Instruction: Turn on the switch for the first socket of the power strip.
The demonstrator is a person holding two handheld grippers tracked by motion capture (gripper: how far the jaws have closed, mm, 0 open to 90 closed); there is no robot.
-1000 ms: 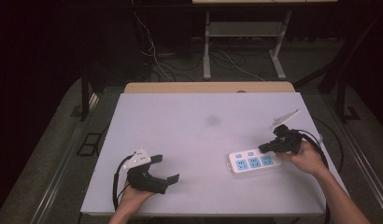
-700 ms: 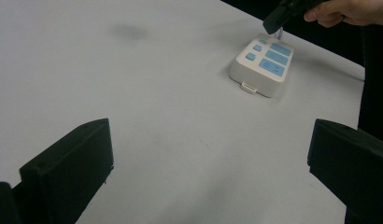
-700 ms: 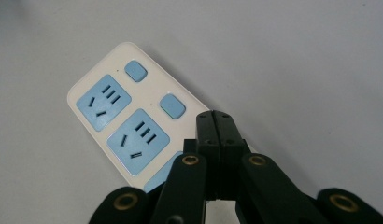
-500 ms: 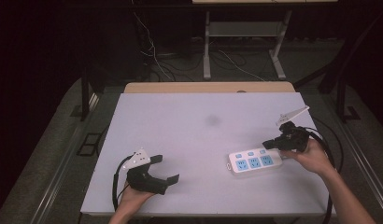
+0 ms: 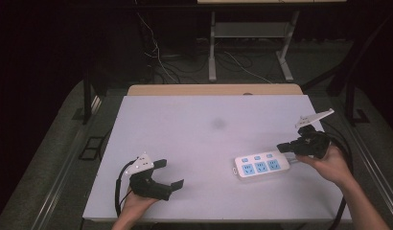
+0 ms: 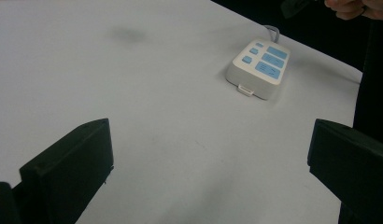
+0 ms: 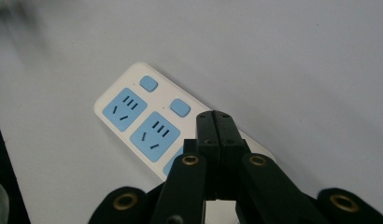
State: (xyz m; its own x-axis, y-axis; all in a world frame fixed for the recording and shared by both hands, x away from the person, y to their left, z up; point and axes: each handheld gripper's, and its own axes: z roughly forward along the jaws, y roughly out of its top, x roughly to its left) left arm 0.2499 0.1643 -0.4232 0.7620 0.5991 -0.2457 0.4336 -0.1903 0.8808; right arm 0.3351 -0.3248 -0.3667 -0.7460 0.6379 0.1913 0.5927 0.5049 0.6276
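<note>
White plastic power strip [image 5: 260, 165], lower right of frame, looks rigid, light, slick; grip its long sides. Right gripper [image 5: 286, 147] closed, empty; left gripper [image 5: 169, 173] spread wide.

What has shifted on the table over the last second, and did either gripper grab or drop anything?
The right gripper drew back from the power strip, up and toward the table's right edge, its jaws shut and empty. Nothing was grabbed or released. The power strip stayed where it lay, and the left gripper stayed open at the near left.
</note>
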